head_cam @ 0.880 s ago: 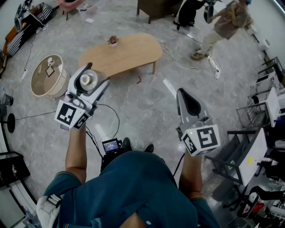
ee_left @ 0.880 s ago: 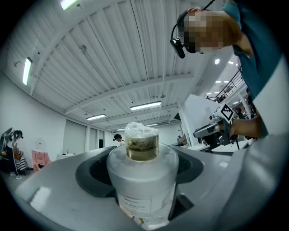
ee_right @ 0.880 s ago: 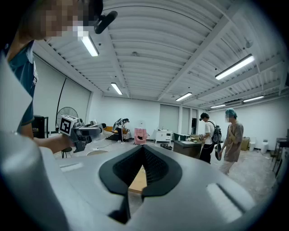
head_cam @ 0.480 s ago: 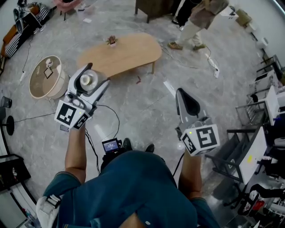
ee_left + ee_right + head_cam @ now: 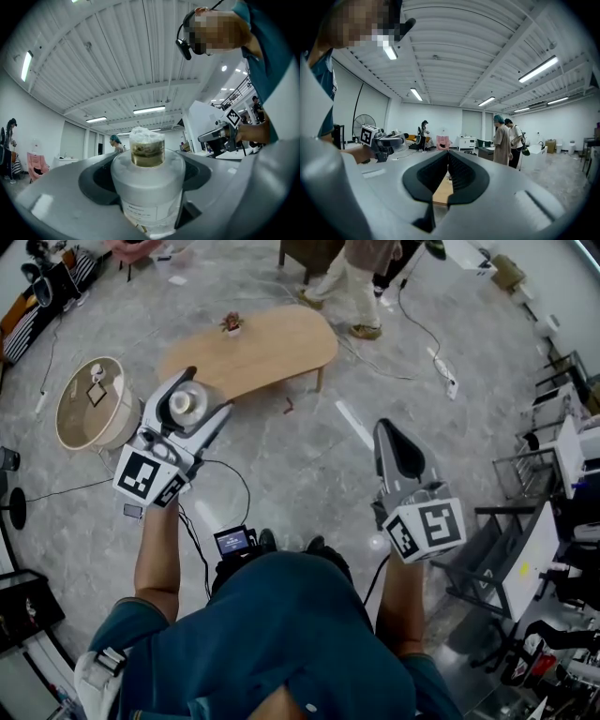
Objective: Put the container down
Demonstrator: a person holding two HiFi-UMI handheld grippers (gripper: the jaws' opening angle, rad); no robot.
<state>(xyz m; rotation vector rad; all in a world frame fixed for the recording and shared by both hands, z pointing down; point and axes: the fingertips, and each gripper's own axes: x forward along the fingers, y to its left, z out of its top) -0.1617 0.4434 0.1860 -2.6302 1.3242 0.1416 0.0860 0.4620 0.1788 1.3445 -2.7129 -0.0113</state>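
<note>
— Where is the container [image 5: 185, 404] now? Is it down?

— No, it is not put down. The left gripper [image 5: 202, 395] holds it in the air, with the jaws wide and pinching it from both sides. From above I see only its round pale top. Behind it is the near edge of the wooden table [image 5: 267, 348], but it does not touch the table.

— What is inside it?

— Hard to say. In the left gripper view the narrow upper part shows something brownish under a crinkled clear cover. The lower part carries a label [image 5: 140, 209], but the print is too small to read. The bottom is hidden between the jaws.

— And the right gripper [image 5: 386, 432]?

— Its jaws are pressed together at the tips, with nothing between them. Through the small gap under the tips I see a piece of the table and no more.

— Is somebody near the table?

— Yes, a person [image 5: 352, 273] is on the far side, but the frame cuts them off, so only the legs show. A small plant pot [image 5: 231, 324] stands on the table.
</note>
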